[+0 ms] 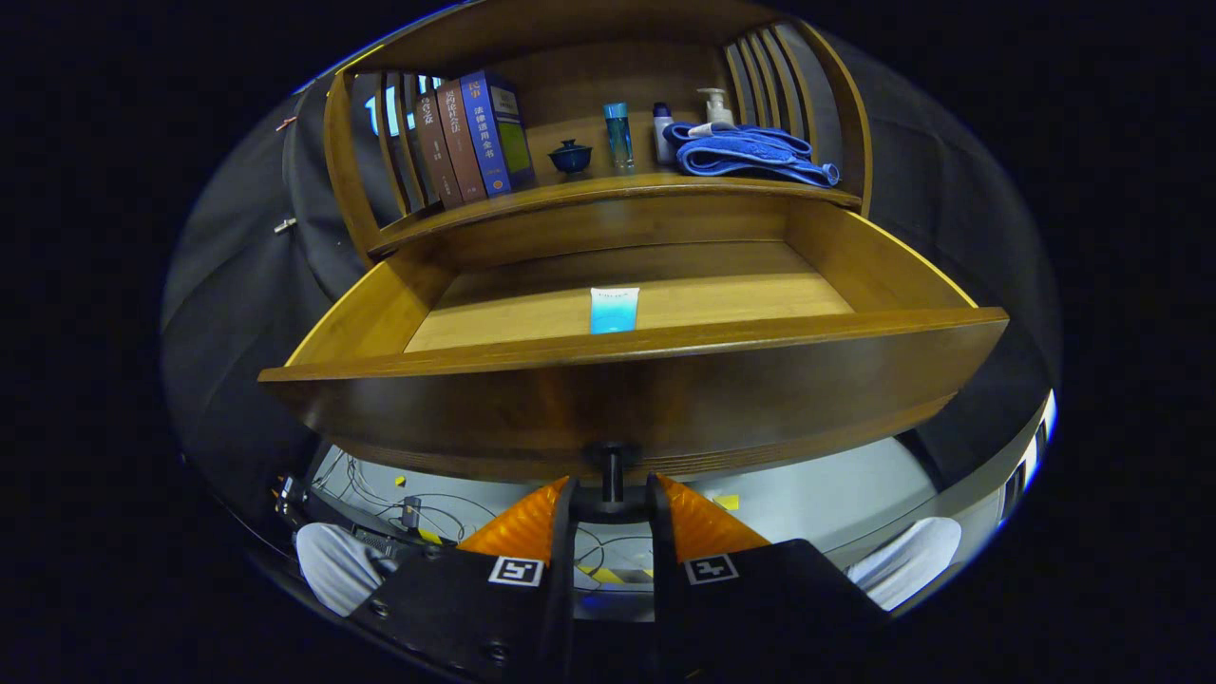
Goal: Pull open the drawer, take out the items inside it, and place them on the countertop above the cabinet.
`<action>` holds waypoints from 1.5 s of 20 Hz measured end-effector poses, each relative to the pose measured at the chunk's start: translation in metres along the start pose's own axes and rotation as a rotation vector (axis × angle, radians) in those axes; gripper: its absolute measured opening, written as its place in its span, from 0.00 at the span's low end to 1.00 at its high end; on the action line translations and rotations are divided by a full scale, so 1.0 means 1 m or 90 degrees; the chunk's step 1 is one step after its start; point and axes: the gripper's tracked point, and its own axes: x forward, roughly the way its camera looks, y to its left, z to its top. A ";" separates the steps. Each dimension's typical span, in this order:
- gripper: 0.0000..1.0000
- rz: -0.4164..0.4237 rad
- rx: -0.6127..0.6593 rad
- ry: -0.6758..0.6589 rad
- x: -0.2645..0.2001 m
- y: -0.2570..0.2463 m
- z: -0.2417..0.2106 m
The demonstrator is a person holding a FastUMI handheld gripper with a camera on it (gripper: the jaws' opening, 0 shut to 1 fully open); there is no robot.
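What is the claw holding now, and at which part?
The claw is shut on the drawer knob, under the front panel of the open drawer.

You can read Chinese print on the blue book [496, 128] standing on the worktop [608, 190]: its spine carries 法律适用全书 in white, under a pale panel whose characters are too blurred to make out. The two brown books [446, 142] beside it have light lettering on their spines, too small to read. The tube [614, 310] lying in the drawer [627, 380] has a short word in small letters near its top, too fine to make out. Each side of your gripper [613, 503] bears a square black-and-white marker [516, 570], with no letters or numbers.
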 end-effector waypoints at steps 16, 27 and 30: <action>0.90 0.028 0.076 -0.059 -0.048 0.017 0.119; 0.90 -0.009 0.022 0.158 0.092 0.012 0.131; 0.90 -0.034 0.019 0.226 0.110 0.009 0.118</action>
